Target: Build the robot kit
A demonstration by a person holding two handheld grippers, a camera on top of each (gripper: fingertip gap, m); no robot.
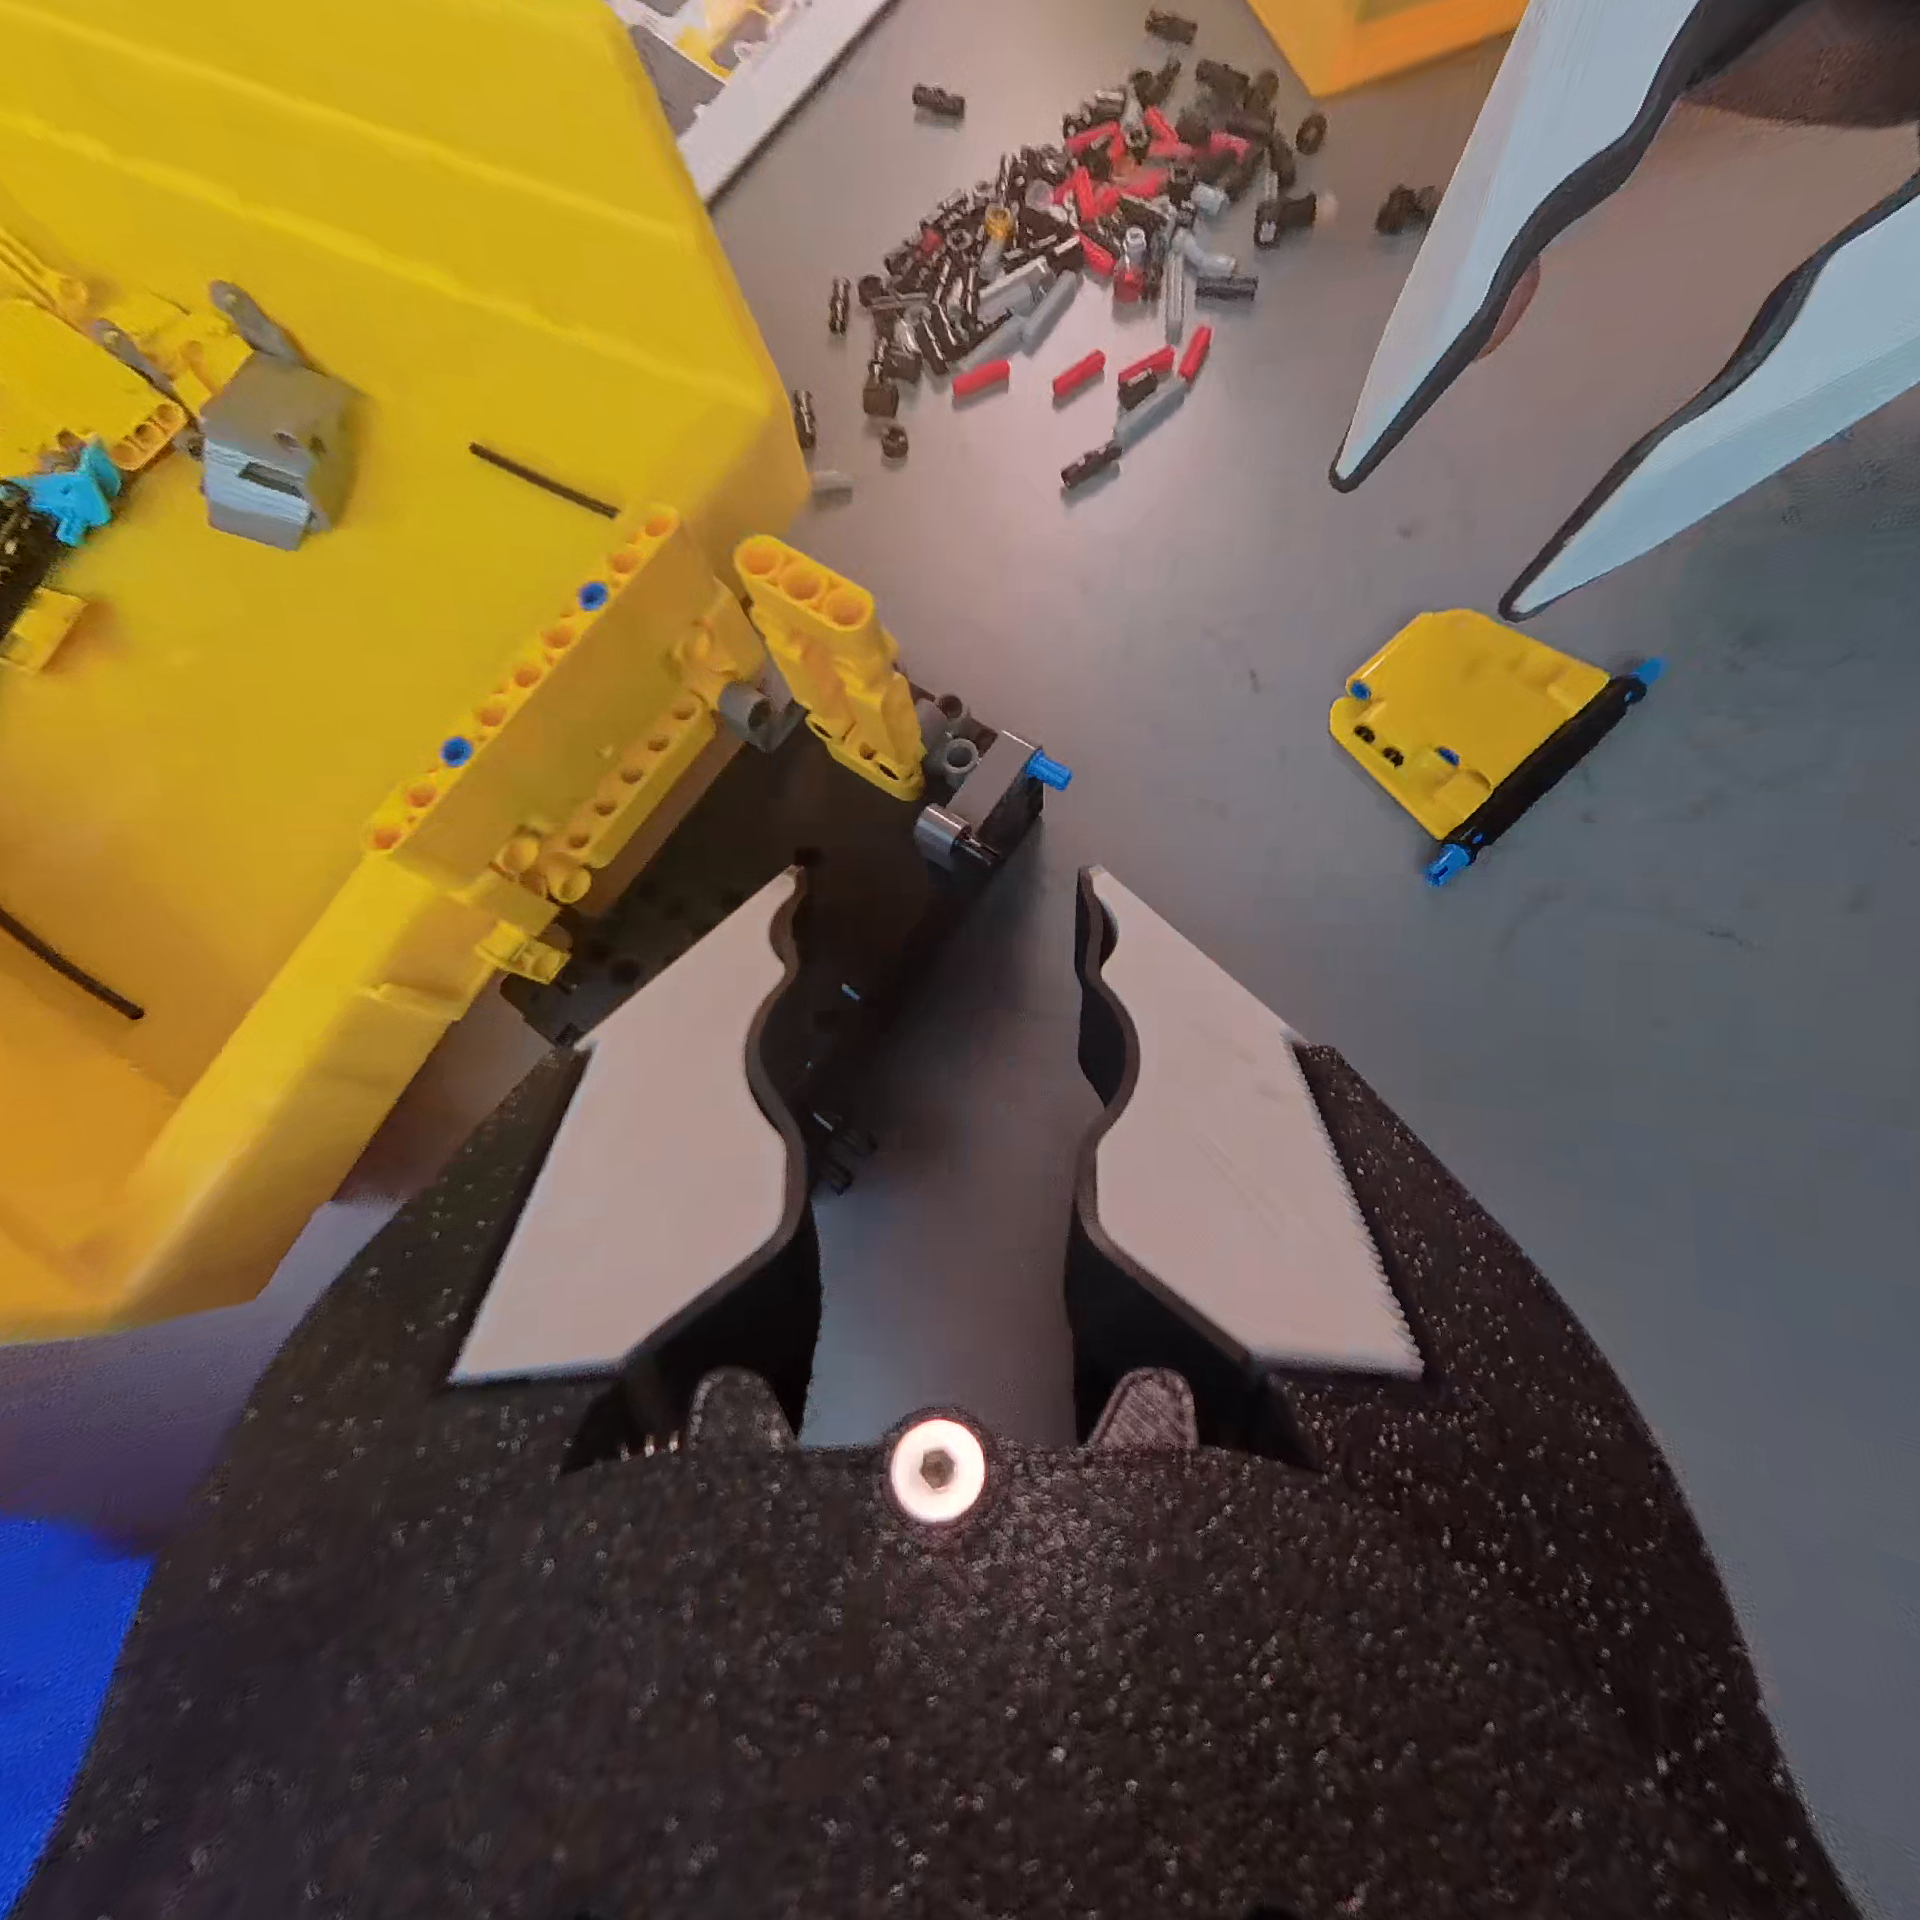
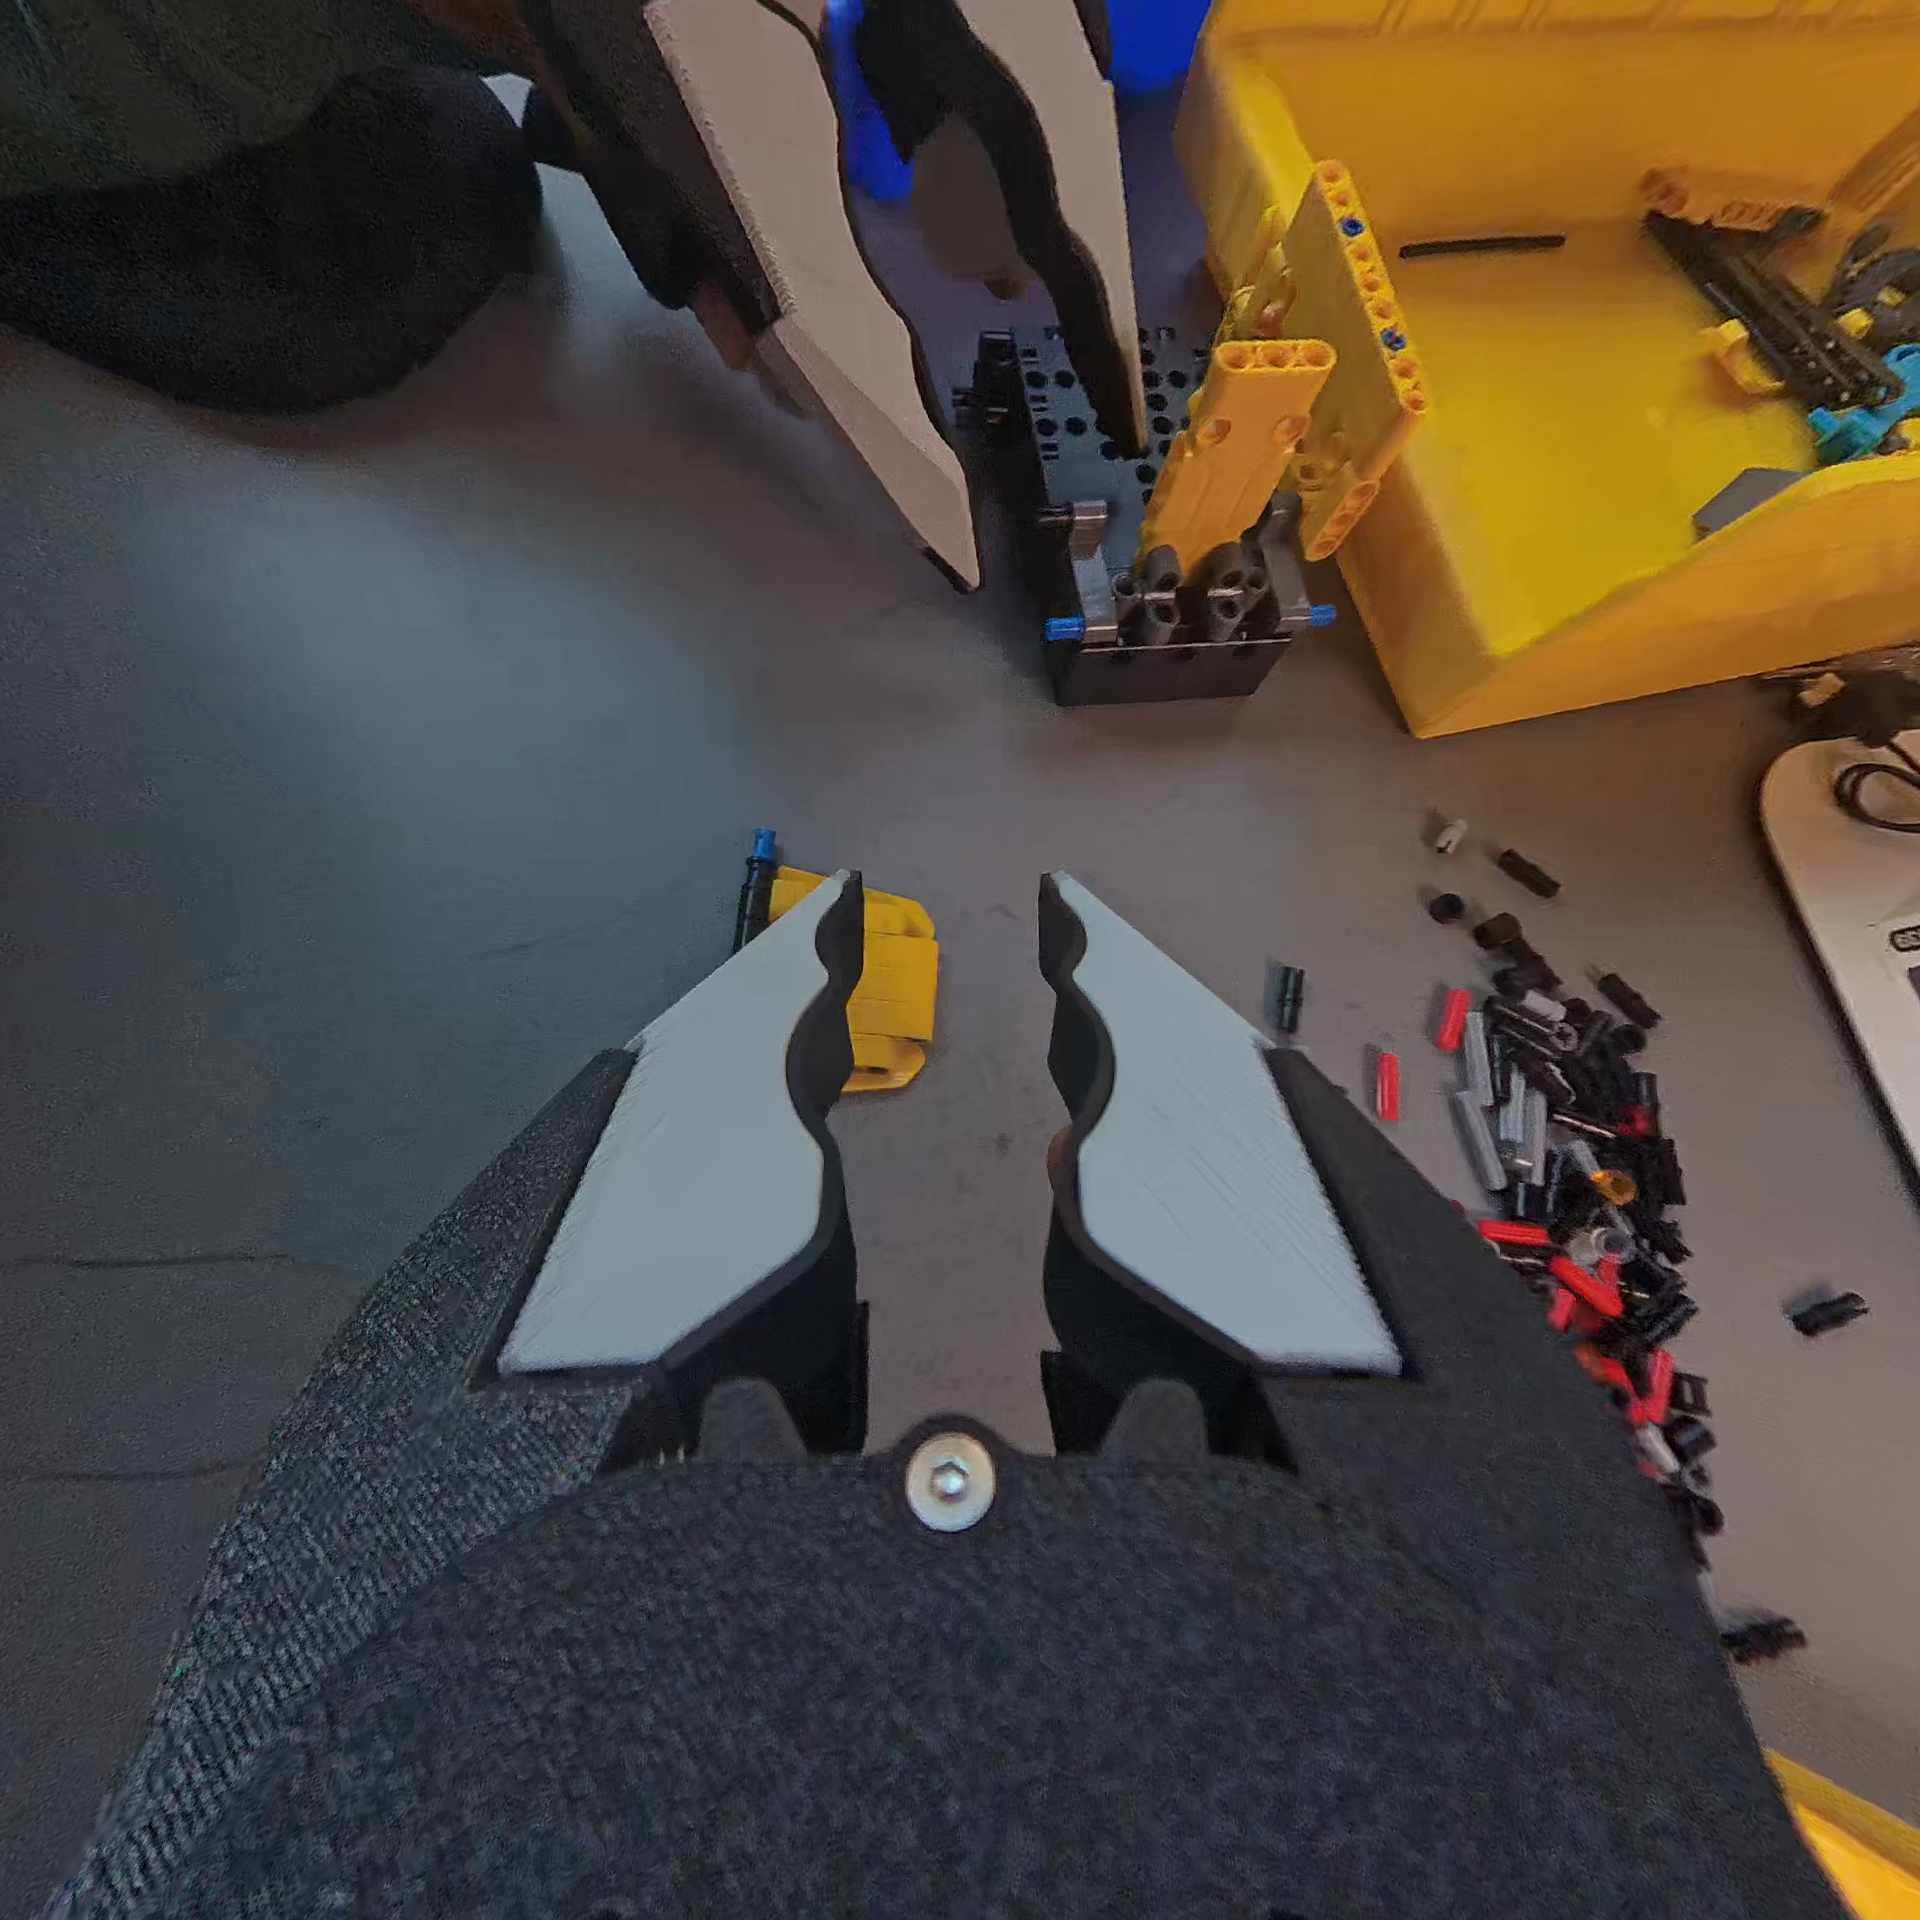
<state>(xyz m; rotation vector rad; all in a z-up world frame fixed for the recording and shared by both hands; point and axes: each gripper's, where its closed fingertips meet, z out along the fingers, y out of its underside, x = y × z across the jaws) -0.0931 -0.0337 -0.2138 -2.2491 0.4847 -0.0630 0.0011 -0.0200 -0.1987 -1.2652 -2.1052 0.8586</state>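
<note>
My left gripper (image 1: 940, 883) is open over the edge of a black brick frame (image 1: 1008, 805) that carries an upright yellow beam (image 1: 831, 665) and leans on a big yellow bin (image 1: 343, 260). In the right wrist view the left gripper (image 2: 1049, 509) straddles the side wall of the frame (image 2: 1164, 665), one finger over its holed floor, one outside. My right gripper (image 2: 951, 883) is open and empty just above the table. A flat yellow panel (image 2: 899, 977) with a black axle lies partly behind its left finger. The panel (image 1: 1455, 717) lies below the right gripper (image 1: 1429, 545) in the left wrist view.
A loose pile of small black, red and grey pins (image 1: 1091, 239) lies on the grey table (image 1: 1558, 1143), right of my right gripper (image 2: 1579, 1174). The yellow bin (image 2: 1558, 468) holds more brick parts. A white device (image 2: 1849, 935) sits at the right edge. Dark fabric (image 2: 260, 229) lies at the far left. Both grippers' tips are roughly 25 centimetres from the white device (image 2: 1849, 935).
</note>
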